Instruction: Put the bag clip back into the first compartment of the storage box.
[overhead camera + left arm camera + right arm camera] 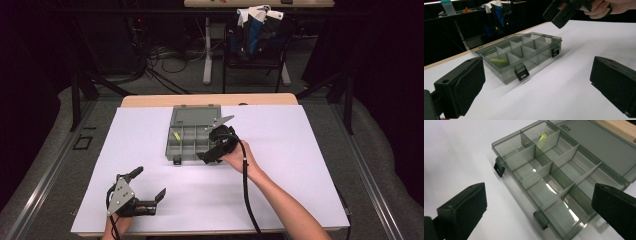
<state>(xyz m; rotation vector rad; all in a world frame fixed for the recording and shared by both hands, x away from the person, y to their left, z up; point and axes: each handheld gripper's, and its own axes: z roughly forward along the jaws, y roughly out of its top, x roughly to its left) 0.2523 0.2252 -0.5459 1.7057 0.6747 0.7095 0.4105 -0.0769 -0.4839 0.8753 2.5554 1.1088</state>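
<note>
An open grey see-through compartment box (186, 142) (524, 50) (554, 177) lies on the white sheet, its lid (196, 115) (599, 142) laid flat at the back. A yellow-green piece (175, 135) (498, 61) (542, 137) rests in one left-hand compartment; the other compartments look bare. My right gripper (210, 145) (564, 12) (536, 212) hovers over the box's front right corner, jaws wide open with nothing between them. My left gripper (150, 182) (536, 85) rests near the table's front left, open and empty, pointed at the box.
The white sheet (300, 165) covers most of a wooden table. Two black latches (522, 73) hang on the box's front wall. Beyond the table stand a chair with clothes (257, 30) and a desk leg, with cables on the floor.
</note>
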